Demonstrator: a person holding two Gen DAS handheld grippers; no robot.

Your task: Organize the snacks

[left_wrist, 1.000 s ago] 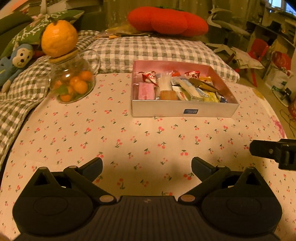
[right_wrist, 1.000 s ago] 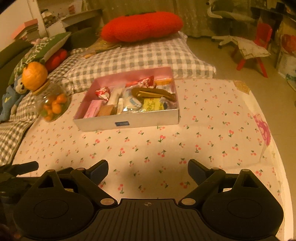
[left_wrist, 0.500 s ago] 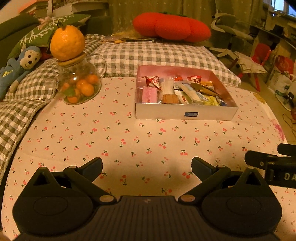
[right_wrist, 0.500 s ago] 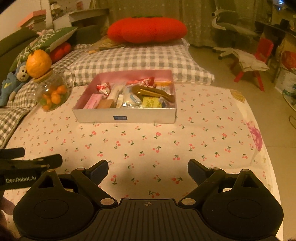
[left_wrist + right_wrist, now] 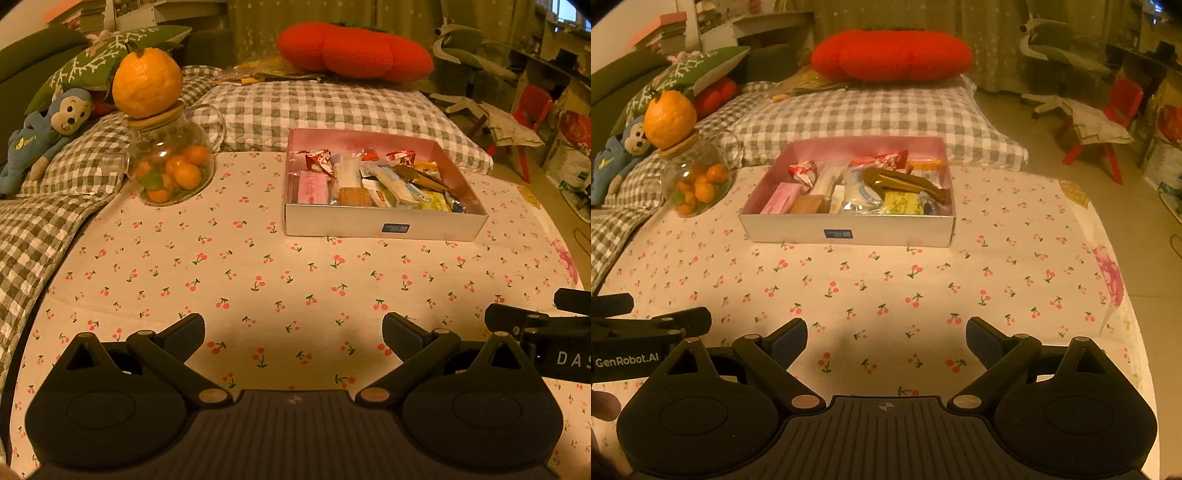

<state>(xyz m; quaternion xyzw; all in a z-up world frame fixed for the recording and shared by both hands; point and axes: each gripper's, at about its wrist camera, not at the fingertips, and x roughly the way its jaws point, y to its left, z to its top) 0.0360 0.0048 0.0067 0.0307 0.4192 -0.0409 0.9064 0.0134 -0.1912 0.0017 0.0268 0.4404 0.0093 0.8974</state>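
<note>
A shallow silver box with a pink inside [image 5: 384, 226] [image 5: 849, 230] stands on the cherry-print cloth and holds several wrapped snacks [image 5: 369, 181] [image 5: 864, 184]. My left gripper [image 5: 293, 330] is open and empty, low over the cloth, well short of the box. My right gripper [image 5: 886, 334] is open and empty too, beside the left one and equally far from the box. Each gripper shows at the edge of the other's view.
A glass jar of small oranges [image 5: 170, 166] [image 5: 696, 181] with a big orange on its lid [image 5: 147, 82] stands left of the box. Checked pillows [image 5: 314, 110], a red cushion [image 5: 354, 51] and a monkey toy [image 5: 48, 125] lie behind. The cloth's right edge [image 5: 1115, 280] drops to the floor.
Both grippers have drawn back and risen a little, so the box and jar look smaller and farther. Both stay open and empty.
</note>
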